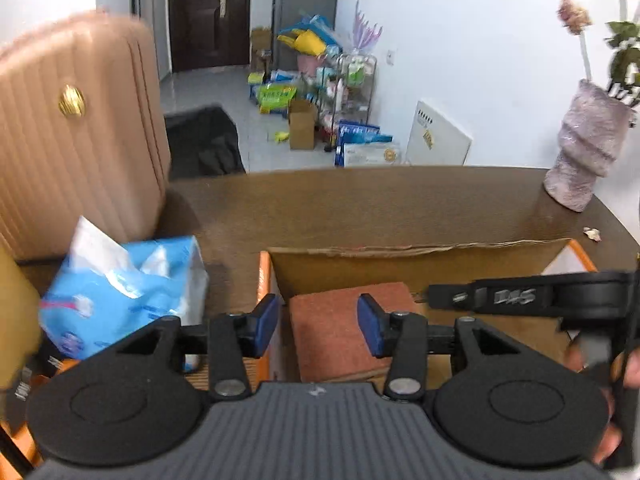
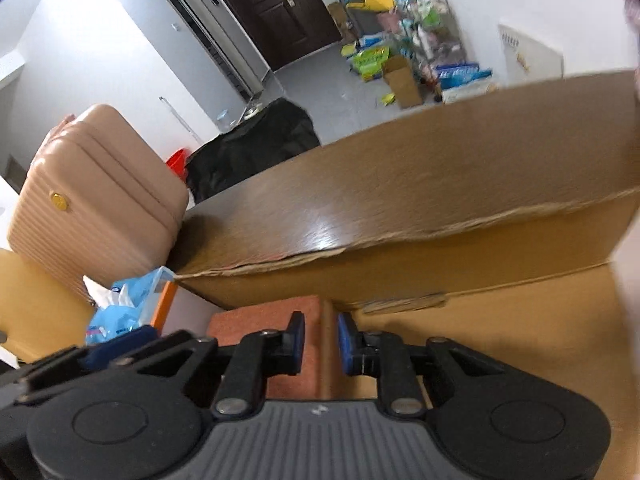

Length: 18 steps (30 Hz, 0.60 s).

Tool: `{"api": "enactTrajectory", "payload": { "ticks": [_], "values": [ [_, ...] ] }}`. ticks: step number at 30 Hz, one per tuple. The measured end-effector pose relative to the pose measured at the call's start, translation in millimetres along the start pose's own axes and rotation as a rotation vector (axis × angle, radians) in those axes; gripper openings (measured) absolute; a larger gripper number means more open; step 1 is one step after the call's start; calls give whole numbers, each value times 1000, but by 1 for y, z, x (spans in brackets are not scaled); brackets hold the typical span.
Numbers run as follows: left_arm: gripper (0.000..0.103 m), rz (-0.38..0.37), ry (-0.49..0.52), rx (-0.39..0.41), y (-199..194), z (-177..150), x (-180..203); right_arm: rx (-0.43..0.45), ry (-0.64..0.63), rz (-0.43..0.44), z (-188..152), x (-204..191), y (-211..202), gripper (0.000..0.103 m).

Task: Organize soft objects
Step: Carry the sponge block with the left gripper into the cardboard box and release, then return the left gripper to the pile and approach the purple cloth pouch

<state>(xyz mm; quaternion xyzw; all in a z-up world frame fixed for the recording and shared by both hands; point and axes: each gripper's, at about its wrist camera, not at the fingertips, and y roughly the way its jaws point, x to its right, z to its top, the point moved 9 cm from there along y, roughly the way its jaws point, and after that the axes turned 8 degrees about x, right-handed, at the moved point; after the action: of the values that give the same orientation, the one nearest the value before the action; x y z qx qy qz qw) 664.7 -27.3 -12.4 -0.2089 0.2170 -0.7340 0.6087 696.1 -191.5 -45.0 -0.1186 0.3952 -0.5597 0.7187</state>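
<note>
A: Starting at the left edge of the left wrist view, where do things lie?

B: The blue tissue pack (image 1: 120,296) sits on the brown table (image 1: 400,204) at about nine o'clock from the cardboard box (image 1: 420,262), just outside the box's orange side. Inside the box, the reddish folded cloth (image 1: 340,332) lies flat at its left end.

A: And the tools?

B: The left gripper (image 1: 318,326) hangs over that cloth, its jaws apart and empty, the pads clear of the fabric. The right gripper (image 2: 322,344) is at about three o'clock from it, jaws nearly together with nothing between them, above the cloth's right edge.

A: So how should one handle the step?

B: Probably the cloth is already stowed. One would swing the left gripper towards nine o'clock, widen its jaws for the bulky pack, and pinch the wrapper's body, not the loose tissue on top.
</note>
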Motion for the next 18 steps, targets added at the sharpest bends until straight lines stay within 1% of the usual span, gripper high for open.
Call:
{"api": "enactTrajectory", "payload": {
  "ticks": [2,3,4,5,6,7,8,9,10,11,13,16,18],
  "values": [
    [57,19,23,57,-27,13,-2,40,-61,-30,10,7,-35,20],
    [67,26,28,89,-43,19,-4,64,-99,-51,16,11,-54,20],
    [73,34,33,115,-58,24,-5,101,-146,-83,21,16,-81,25],
    [74,44,41,142,-73,27,-8,133,-186,-109,25,21,-103,27],
    [77,57,49,166,-88,30,-13,169,-229,-136,27,26,-125,34],
    [82,67,54,195,-103,32,-15,214,-277,-169,29,32,-150,47],
    [84,79,54,233,-119,33,-18,262,-318,-202,31,38,-174,56],
    [88,95,55,270,-133,33,-19,313,-347,-230,31,43,-194,74],
    [91,109,59,300,-144,35,-19,372,-365,-245,30,47,-215,84],
    [93,120,66,321,-153,36,-18,425,-375,-252,29,50,-232,85],
    [93,143,73,343,-169,35,-13,474,-368,-259,27,54,-257,85],
    [93,135,50,366,-188,34,-4,495,-345,-224,19,48,-274,86],
    [94,131,41,389,-203,32,2,502,-356,-208,12,40,-283,86]
  ]
}}
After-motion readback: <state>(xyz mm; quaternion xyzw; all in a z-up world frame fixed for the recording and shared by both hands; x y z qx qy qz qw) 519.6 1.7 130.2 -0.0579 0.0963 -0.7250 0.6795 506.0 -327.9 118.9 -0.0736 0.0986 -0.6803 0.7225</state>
